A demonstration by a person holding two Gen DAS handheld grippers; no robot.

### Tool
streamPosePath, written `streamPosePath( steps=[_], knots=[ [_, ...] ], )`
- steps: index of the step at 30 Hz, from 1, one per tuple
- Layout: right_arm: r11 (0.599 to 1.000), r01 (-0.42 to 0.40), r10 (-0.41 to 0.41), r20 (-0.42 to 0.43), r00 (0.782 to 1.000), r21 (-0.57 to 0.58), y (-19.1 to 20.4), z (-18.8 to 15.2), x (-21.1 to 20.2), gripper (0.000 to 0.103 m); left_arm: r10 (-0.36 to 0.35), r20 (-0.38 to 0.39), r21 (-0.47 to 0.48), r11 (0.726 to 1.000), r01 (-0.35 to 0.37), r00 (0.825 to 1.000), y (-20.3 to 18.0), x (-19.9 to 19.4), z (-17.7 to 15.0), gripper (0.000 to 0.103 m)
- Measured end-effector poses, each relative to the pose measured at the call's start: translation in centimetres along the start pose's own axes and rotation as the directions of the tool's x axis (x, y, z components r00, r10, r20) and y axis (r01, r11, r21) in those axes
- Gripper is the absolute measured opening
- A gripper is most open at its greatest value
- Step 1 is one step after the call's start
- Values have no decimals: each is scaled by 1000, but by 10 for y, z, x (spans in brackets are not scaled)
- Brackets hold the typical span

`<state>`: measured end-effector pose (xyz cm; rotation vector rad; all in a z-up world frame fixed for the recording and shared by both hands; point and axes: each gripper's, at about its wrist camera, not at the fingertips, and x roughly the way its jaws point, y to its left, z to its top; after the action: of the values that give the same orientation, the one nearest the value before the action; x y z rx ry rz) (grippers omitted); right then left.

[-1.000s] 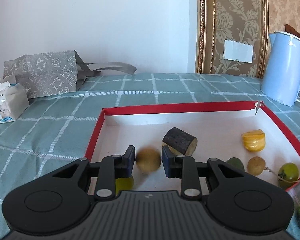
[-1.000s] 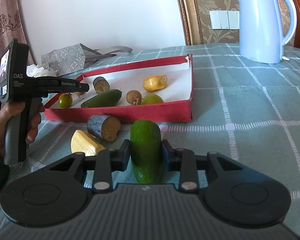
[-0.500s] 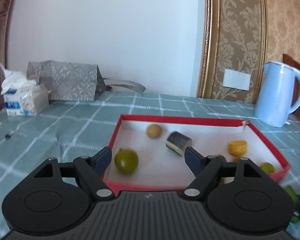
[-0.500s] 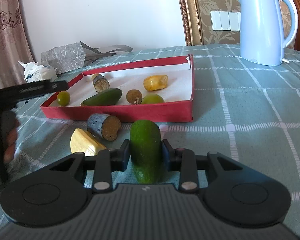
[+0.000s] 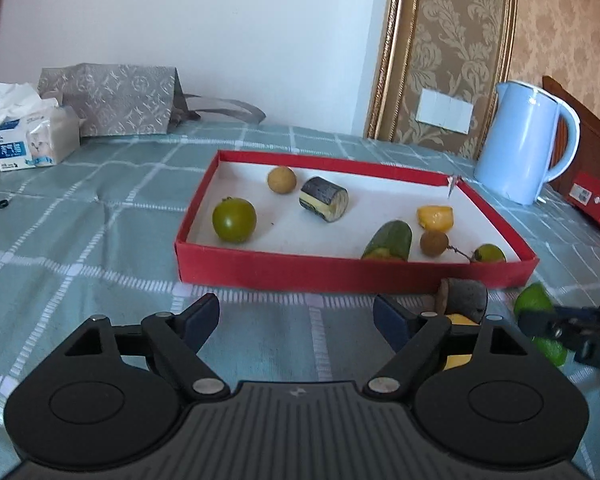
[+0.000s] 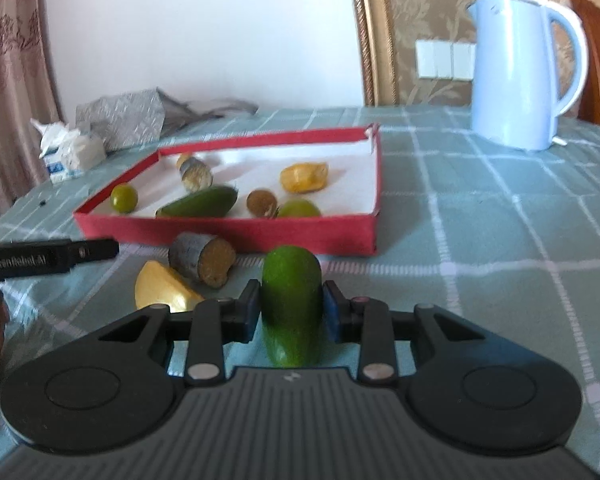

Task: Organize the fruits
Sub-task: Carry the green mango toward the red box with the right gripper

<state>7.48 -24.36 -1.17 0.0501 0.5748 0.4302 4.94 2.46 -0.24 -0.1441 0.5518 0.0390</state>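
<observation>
A checked tablecloth (image 5: 100, 240) bears a red tray (image 5: 340, 270), kettle (image 5: 524, 144), tissue pack (image 5: 32, 140), bag (image 5: 112, 100) and loose fruit pieces (image 6: 202, 258).

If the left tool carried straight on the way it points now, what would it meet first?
Probably the near red wall of the box. The left tool, jaws opening and empty, has only bare tablecloth ahead before it; depth is uncertain.

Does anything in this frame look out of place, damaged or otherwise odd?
Mostly tidy. The far right corner of the red cardboard tray looks split, with a torn flap sticking up. A yellow fruit wedge and a dark-skinned cut cane piece lie on the tablecloth outside the tray. Nothing is spilled.
</observation>
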Motion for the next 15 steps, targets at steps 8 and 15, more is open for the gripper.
streamPosePath(
  steps=[8,15],
  knots=[
    [1000,-10,10,17,1000,21,-2,1,-5,31,-10,-38,2,1000,10,999,0,4,-2,84],
    [999,-46,45,79,996,13,1,21,-23,31,-35,-46,19,999,36,998,-3,3,-3,84]
  ],
)
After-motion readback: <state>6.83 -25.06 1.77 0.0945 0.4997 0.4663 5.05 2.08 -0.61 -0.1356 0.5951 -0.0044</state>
